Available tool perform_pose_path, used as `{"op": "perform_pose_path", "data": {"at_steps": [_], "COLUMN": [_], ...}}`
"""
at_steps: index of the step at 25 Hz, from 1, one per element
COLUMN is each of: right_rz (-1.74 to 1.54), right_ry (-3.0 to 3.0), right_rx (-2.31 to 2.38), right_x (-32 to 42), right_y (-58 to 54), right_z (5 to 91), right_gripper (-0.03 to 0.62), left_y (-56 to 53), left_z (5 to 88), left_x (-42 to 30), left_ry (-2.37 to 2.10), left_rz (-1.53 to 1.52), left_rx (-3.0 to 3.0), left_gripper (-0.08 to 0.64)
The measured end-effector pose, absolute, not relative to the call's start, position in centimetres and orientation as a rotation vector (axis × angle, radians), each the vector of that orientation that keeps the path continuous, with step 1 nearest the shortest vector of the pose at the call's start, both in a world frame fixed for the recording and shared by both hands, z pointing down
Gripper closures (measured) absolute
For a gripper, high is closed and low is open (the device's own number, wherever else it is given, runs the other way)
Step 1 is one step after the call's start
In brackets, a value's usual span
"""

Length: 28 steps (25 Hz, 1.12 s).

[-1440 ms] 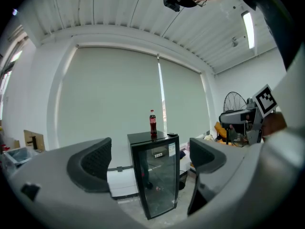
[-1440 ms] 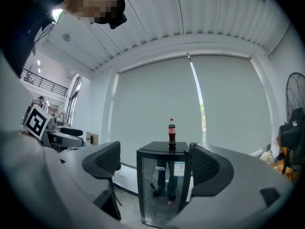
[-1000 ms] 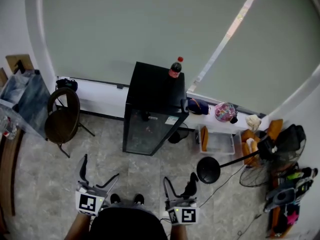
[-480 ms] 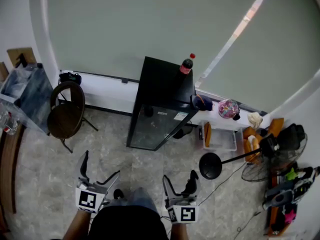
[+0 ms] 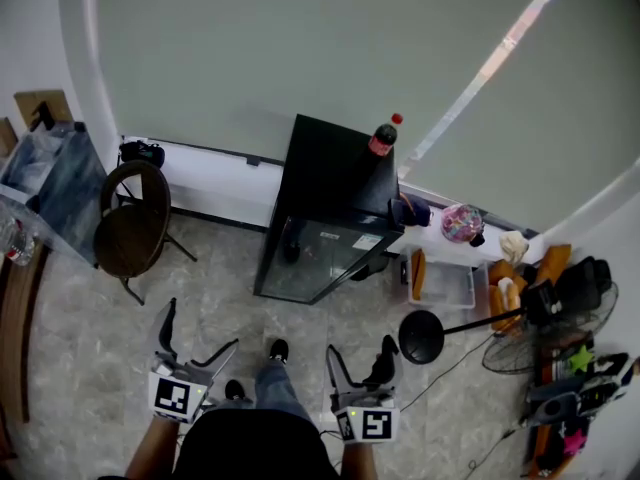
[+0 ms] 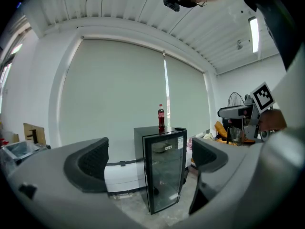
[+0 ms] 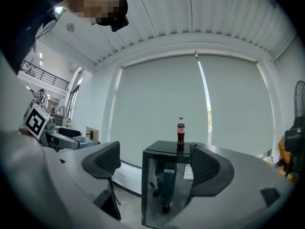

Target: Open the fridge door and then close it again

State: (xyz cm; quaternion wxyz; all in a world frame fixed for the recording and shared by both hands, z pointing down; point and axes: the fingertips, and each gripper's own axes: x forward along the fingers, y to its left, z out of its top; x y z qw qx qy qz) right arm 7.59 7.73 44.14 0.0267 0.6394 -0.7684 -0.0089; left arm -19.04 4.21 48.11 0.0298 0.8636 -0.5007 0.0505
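A small black fridge (image 5: 325,203) with a glass door (image 5: 315,258) stands against the far wall, door shut. A cola bottle (image 5: 383,136) stands on its top. The fridge (image 6: 162,168) shows between the jaws in the left gripper view, and the fridge (image 7: 169,185) likewise in the right gripper view. My left gripper (image 5: 195,340) and right gripper (image 5: 358,366) are held low near my body, well short of the fridge. Both are open and hold nothing.
A brown round chair (image 5: 130,228) stands left of the fridge. A standing fan with a round base (image 5: 422,336) and a clear plastic bin (image 5: 445,283) lie to the fridge's right, with bags and clutter (image 5: 560,368) further right. A white low ledge (image 5: 210,183) runs along the wall.
I have walked toward the fridge; it sits slightly nearer and more to the right in the head view. One foot has stepped forward. Both grippers stay open.
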Motion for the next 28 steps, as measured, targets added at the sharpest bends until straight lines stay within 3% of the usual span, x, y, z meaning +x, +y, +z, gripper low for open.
{"op": "perform_pose_path", "data": {"at_steps": [7, 28], "right_rz": [-0.151, -0.015], "right_ry": [-2.445, -2.655], "right_rx": [1.837, 1.598], "right_x": [7.6, 12.8], "right_y": [2.6, -11.4], "right_z": [43.1, 43.9], "right_gripper": [0.144, 0.144], "left_y": [-0.4, -10.2], "left_z": [48.8, 53.5], "left_x": [-17.3, -11.1], "left_ry": [-1.559, -1.669], "left_rz": [0.216, 0.348], "left_rx": [2.648, 2.517], "left_gripper": [0.031, 0.032]}}
